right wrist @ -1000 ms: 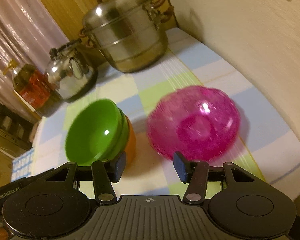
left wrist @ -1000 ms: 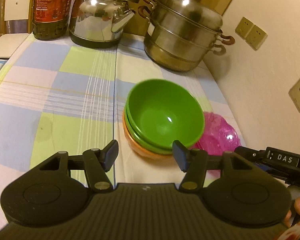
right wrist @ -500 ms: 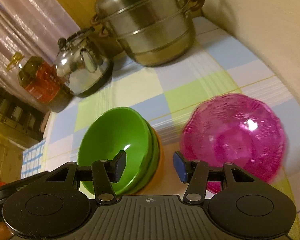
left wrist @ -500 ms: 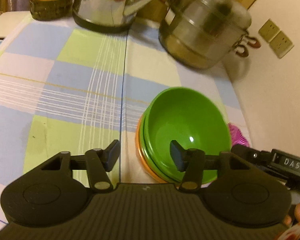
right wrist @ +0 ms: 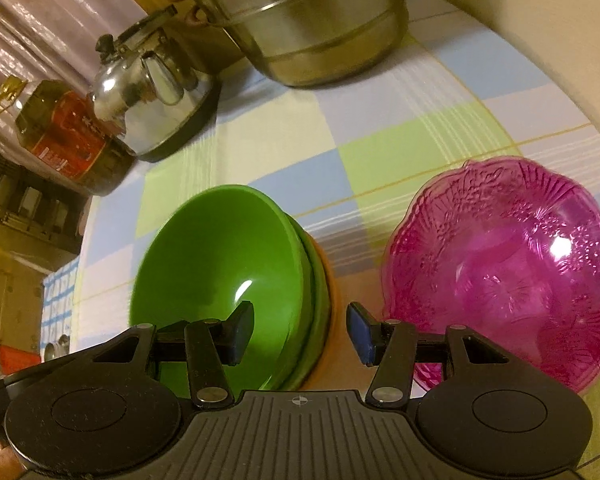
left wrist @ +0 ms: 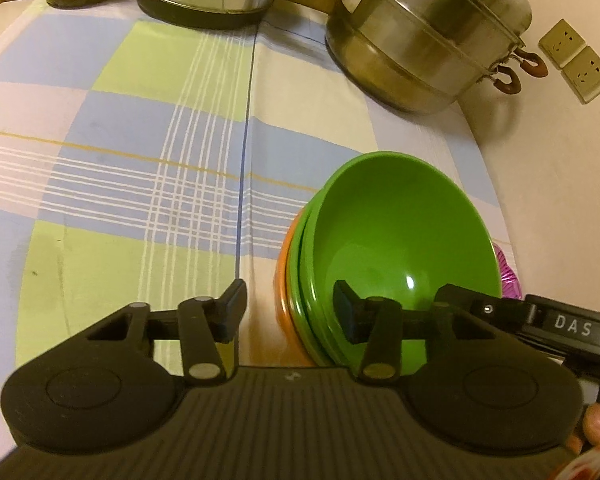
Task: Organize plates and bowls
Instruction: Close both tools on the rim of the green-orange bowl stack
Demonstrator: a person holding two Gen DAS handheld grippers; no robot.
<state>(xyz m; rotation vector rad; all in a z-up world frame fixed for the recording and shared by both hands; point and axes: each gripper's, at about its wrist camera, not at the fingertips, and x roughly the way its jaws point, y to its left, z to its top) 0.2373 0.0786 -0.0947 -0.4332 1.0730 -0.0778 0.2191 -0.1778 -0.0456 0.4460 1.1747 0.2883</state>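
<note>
A stack of bowls stands on the checked cloth: green bowls (left wrist: 400, 240) nested in an orange bowl (left wrist: 286, 276). The stack also shows in the right wrist view (right wrist: 228, 256). A pink glass bowl (right wrist: 508, 264) sits just right of the stack; only its edge (left wrist: 508, 276) shows in the left wrist view. My left gripper (left wrist: 290, 312) is open and straddles the stack's left rim. My right gripper (right wrist: 300, 334) is open and straddles the stack's right rim, with the pink bowl outside its right finger.
A steel steamer pot (left wrist: 428, 36) stands at the back right near the wall. A steel kettle (right wrist: 148, 88) and an oil bottle (right wrist: 68, 136) stand at the back left. Wall sockets (left wrist: 576, 60) are on the right wall.
Both grippers have moved in low toward the bowl stack. The left gripper slid left so its fingers span the left rim. The right gripper shifted left from the pink bowl onto the stack's right rim.
</note>
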